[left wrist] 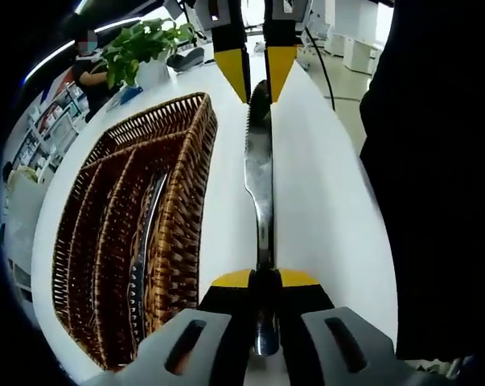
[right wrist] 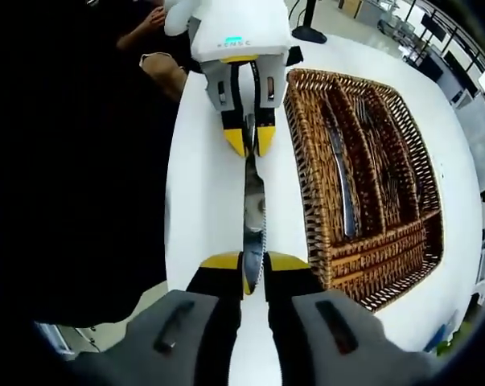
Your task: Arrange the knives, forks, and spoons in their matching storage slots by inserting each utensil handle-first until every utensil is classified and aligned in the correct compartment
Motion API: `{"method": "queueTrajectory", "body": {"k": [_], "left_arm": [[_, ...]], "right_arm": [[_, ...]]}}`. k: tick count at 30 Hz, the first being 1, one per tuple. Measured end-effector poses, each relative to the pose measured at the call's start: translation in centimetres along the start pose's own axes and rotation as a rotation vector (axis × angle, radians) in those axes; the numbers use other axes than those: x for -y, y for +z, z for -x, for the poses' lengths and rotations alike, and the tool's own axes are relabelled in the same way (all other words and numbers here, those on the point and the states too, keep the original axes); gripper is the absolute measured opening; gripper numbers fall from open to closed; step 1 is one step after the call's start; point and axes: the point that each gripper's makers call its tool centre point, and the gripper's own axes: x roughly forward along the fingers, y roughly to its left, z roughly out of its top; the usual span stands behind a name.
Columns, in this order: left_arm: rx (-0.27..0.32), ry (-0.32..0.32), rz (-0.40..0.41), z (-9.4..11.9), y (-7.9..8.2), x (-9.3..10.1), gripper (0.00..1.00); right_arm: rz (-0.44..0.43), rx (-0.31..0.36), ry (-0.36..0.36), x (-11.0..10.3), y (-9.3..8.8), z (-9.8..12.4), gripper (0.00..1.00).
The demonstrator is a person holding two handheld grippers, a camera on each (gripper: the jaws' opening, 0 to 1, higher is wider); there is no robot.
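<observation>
Knife [left wrist: 259, 177] gripped endwise between both grippers' fingers [left wrist: 236, 279].

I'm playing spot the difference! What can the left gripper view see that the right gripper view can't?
Left gripper view: a green leafy plant beyond the brown wicker tray. Right gripper view: what look like silver forks in the tray's middle slots. Both: the silver serrated knife clamped between left gripper and right gripper, another knife in the tray, and the white table.

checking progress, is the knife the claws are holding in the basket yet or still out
Out. The knife hangs over the white table beside the wicker basket, handle in the left claw, blade tip in the right claw.
</observation>
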Motion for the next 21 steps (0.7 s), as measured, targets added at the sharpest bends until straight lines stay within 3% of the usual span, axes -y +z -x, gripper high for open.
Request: {"method": "queueTrajectory", "body": {"k": [4, 12, 14, 17, 19, 21], "left_arm": [[-0.004, 0.004, -0.004, 0.8, 0.2, -0.1, 0.07], [-0.021, -0.008, -0.016, 1.9, 0.7, 0.4, 0.07], [-0.029, -0.014, -0.015, 2.1, 0.6, 0.5, 0.07], [-0.033, -0.02, -0.008, 2.6, 0.6, 0.7, 0.07], [-0.042, -0.02, -0.006, 2.9, 0.5, 0.7, 0.07], [-0.046, -0.023, -0.001, 3.3, 0.4, 0.7, 0.07]], "right_arm": [[-0.024, 0.046, -0.012, 0.1, 0.4, 0.1, 0.12], [-0.057, 0.111, -0.059, 0.7, 0.8, 0.9, 0.36], [-0.071, 0.176, -0.115, 1.5, 1.3, 1.7, 0.46], [-0.189, 0.275, -0.15, 1.9, 1.5, 2.9, 0.62], [-0.237, 0.362, -0.213, 2.6, 1.4, 4.2, 0.76], [-0.263, 0.401, -0.255, 3.0, 0.9, 5.0, 0.84]]}}
